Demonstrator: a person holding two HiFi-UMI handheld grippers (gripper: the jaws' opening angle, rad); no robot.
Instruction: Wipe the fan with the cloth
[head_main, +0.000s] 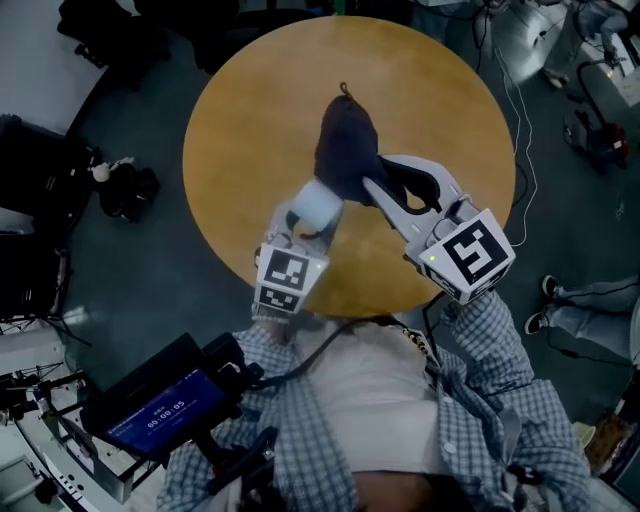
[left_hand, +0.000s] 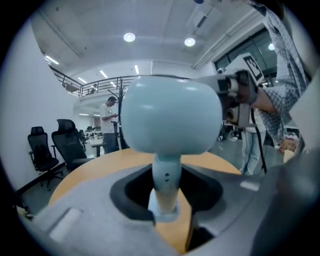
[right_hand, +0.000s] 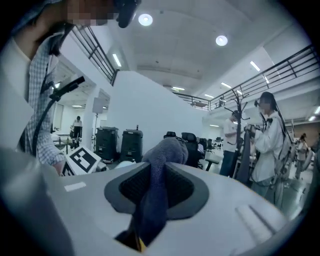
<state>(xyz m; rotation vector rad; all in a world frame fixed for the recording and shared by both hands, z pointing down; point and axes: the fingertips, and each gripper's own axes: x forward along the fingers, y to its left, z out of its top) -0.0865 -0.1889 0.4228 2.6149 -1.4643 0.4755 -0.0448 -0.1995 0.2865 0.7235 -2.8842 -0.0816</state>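
Cloth (right_hand: 152, 200) between jaws of right claw (head_main: 378, 172)

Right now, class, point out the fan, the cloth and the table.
fan (left_hand: 170, 115), left gripper view: middle of its pale blue head.
cloth (head_main: 345, 150), head view: middle of the dark bunched fabric.
table (head_main: 250, 120), head view: bare wooden top, left of the cloth.

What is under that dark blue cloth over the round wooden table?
Only the round wooden table shows around the dark blue cloth; the patch directly beneath is covered. The pale blue fan is beside it, not under.
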